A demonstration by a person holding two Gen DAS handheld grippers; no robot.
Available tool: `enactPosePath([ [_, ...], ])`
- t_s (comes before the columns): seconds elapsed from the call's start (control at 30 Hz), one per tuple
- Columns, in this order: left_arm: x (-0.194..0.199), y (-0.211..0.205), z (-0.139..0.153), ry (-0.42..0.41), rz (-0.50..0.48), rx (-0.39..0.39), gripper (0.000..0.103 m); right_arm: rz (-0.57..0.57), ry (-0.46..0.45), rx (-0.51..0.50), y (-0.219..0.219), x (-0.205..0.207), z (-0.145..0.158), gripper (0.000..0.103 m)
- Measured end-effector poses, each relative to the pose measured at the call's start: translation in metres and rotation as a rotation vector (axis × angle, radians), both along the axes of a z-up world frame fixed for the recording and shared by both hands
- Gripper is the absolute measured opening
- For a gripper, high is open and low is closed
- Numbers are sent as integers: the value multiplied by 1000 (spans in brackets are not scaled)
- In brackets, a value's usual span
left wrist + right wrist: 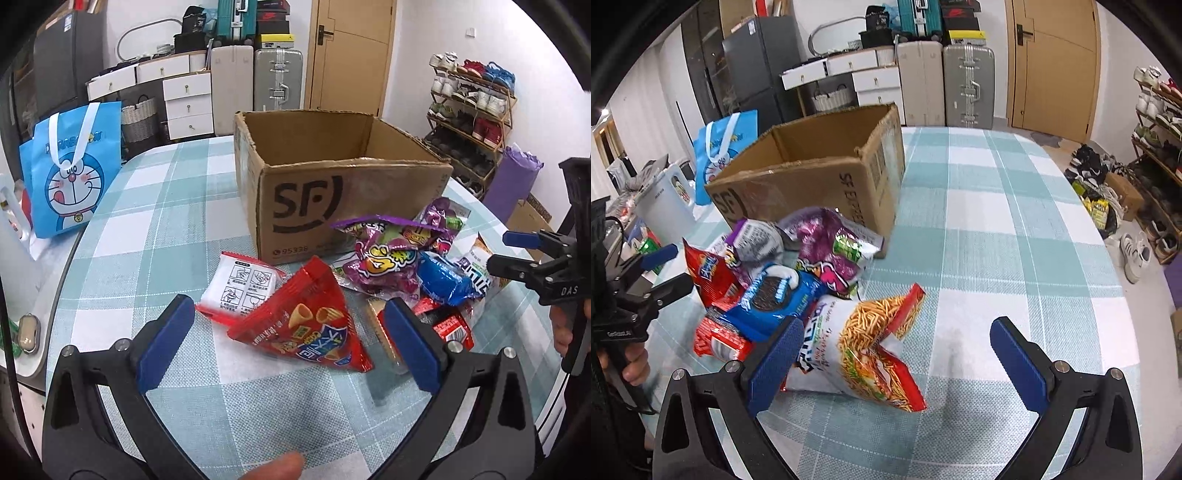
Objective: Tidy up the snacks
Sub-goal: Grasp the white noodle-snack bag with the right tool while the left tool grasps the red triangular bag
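An open SF cardboard box (pixel 332 192) stands on the checked table; it also shows in the right wrist view (pixel 812 184). A pile of snack packets lies in front of it. My left gripper (pixel 288 343) is open, its jaws either side of a red triangular corn-snack bag (pixel 306 325), just above the table. A white sachet (pixel 240 288) lies beside that bag. My right gripper (pixel 897 365) is open around a noodle-snack bag (pixel 871 350). A blue Oreo pack (pixel 772 295), purple bags (pixel 827 251) and red packets (pixel 716 339) lie to its left.
A blue Doraemon bag (pixel 70 173) stands at the table's left edge. The checked tablecloth (pixel 1015 221) stretches right of the box. Drawers, suitcases (pixel 277 77) and a shoe rack (pixel 469 110) stand behind the table, beside a door.
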State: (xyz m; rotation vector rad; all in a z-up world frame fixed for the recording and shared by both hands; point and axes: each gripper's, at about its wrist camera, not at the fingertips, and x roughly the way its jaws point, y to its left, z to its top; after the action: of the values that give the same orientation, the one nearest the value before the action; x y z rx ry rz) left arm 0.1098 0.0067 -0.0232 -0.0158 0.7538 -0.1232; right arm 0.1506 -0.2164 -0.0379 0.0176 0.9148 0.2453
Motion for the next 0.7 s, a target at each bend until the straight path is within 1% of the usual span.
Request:
enactPosePath([
  [0.27,0,-2,-2,5,-10,0,102,33,54,-16,12,5,-18,102],
  [0.53,1,-4,-5,12,-19,3,102,89,74,-45,32,3,-29,102],
  [0.7,2,-6,-8,21,-23,5,102,87,79,-71,33,3,-33,102],
])
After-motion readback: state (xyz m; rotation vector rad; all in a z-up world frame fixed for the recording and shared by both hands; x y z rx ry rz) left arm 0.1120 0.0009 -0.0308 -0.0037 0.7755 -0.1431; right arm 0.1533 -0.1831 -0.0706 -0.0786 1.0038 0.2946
